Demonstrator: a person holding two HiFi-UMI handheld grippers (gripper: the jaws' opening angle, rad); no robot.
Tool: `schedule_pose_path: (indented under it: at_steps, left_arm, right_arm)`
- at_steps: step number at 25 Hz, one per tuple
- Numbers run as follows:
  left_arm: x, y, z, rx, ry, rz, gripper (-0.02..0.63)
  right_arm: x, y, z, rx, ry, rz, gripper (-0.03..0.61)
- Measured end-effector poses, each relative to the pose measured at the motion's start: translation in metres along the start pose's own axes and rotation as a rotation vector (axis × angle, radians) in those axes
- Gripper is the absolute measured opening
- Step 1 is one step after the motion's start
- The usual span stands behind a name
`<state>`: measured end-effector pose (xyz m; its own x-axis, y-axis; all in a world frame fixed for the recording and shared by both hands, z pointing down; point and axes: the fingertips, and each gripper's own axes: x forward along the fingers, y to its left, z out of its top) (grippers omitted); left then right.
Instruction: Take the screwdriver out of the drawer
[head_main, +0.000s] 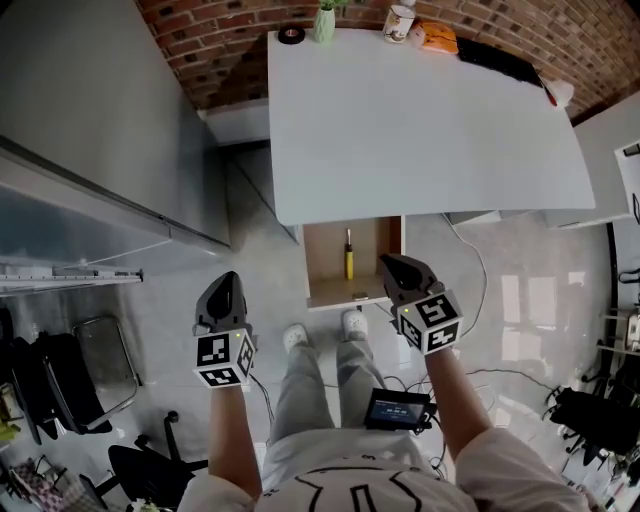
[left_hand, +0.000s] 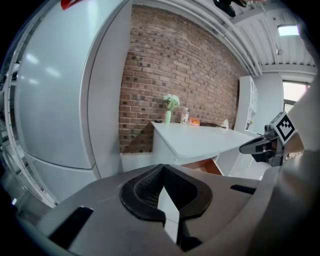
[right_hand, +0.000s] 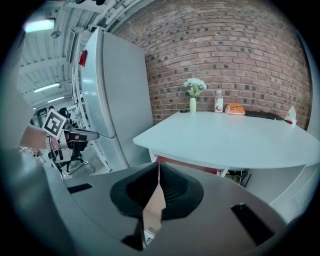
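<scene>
Yellow-handled screwdriver (head_main: 348, 262) lies in the boxy wooden drawer (head_main: 324, 262); left hand-held gripper (head_main: 226, 281) and right hand-held gripper (head_main: 389, 263) pressed together, empty.

White table (head_main: 430, 130) at upper centre; along its top edge a tape roll (head_main: 291, 35), green vase (head_main: 324, 25), bottle (head_main: 399, 22), orange packet (head_main: 438, 38). Below, open drawer (head_main: 325, 255) with a screwdriver (head_main: 348, 258).

left gripper (head_main: 226, 282) — jaws together, empty | right gripper (head_main: 395, 265) — jaws together, empty | both tilted downward
</scene>
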<state>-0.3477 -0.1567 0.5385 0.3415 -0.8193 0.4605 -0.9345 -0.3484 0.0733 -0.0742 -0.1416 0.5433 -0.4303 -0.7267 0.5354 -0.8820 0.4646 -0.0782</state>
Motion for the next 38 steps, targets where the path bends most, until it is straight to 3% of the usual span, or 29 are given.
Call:
schedule_pose_path:
  at_steps: [8,19,26,27,29,38]
  left_arm:
    - [0.029,0.014,-0.068,-0.034,0.075,0.013,0.005]
    - [0.067,0.033,-0.146,-0.111,0.144,0.038,0.005]
    - [0.078,0.039,-0.168,-0.120,0.166,0.035,0.005]
    - [0.078,0.038,-0.170,-0.120,0.170,0.034,0.005]
    - [0.079,0.036,-0.176,-0.120,0.179,0.030,0.005]
    - [0.081,0.051,-0.180,-0.124,0.191,0.052,0.005]
  right_arm:
    - [0.051,-0.010,-0.070,0.030,0.111,-0.008,0.021]
    - [0.113,-0.030,-0.146,0.200,0.223,-0.048,0.021]
    - [0.149,-0.033,-0.177,0.221,0.341,-0.033,0.026]
    - [0.153,-0.033,-0.182,0.229,0.359,-0.033,0.041]
    - [0.161,-0.036,-0.192,0.244,0.402,-0.036,0.148]
    - [0.194,-0.047,-0.228,0.306,0.560,-0.081,0.152]
